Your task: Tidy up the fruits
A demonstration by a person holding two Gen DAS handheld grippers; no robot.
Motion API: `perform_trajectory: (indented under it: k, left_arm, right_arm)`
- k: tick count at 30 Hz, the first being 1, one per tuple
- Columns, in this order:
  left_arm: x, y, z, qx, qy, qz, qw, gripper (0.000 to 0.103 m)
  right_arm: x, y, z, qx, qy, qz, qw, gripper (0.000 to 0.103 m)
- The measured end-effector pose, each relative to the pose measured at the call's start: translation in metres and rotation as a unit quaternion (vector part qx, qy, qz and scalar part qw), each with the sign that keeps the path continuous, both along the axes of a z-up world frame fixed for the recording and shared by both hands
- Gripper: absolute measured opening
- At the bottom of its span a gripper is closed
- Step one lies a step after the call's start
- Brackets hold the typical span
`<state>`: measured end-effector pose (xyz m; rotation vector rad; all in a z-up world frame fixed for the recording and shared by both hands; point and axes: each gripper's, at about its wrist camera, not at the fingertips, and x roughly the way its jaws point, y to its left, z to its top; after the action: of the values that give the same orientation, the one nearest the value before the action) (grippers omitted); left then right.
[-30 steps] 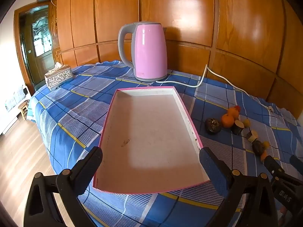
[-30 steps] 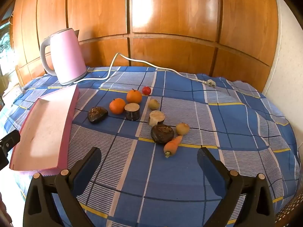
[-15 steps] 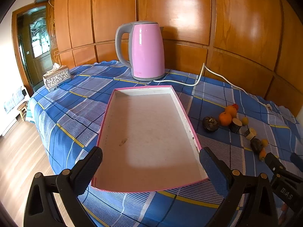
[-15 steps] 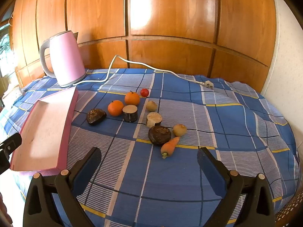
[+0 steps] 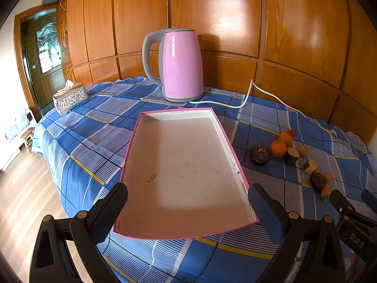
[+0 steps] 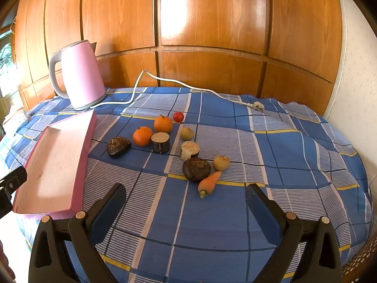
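The left gripper (image 5: 187, 208) hangs with its jaws spread wide and nothing between them, just over the near end of a shallow pink-edged tray (image 5: 232, 149) that lies bare on the blue checked tablecloth (image 5: 99, 127). The right gripper (image 6: 186, 208) is likewise spread wide and holds nothing, poised above a bare stretch of cloth near the table's front edge.

Just beyond the right gripper lies a small carrot (image 6: 208, 182), its tip touching a dark brown round fruit (image 6: 196, 168), with a pale yellowish-brown fruit (image 6: 221, 162) just beside. Further back sit a pale cut stump (image 6: 189, 149) and a dark-skinned cut stump (image 6: 160, 142). Beside the dark stump rest two oranges, the nearer orange (image 6: 142, 136) and the farther orange (image 6: 163, 124), with another small yellowish fruit (image 6: 186, 133) to their right and a little red tomato (image 6: 178, 117) at the back. A second dark brown fruit (image 6: 118, 146) lies closest to the tray's right wall, apart from it.

Behind the tray stands a pink electric kettle (image 5: 180, 64), upright, its white cord (image 6: 165, 80) trailing across the cloth to a loose plug (image 6: 258, 106). A patterned tissue box (image 5: 70, 97) sits at the table's far left, against the wooden panelled wall (image 5: 212, 16).
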<state>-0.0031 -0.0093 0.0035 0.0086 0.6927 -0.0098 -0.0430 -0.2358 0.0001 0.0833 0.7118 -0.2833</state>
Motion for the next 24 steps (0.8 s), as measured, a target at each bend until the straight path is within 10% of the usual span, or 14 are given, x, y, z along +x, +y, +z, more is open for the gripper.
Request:
perform_trajectory:
  k: [24]
  left_arm:
    - [-0.0003,-0.0063,0.0005,-0.031,0.03,-0.033,0.9985,0.103]
  right_arm:
    - [-0.0015,-0.0037,-0.0006,0.005,0.0,-0.004,1.0,0.103]
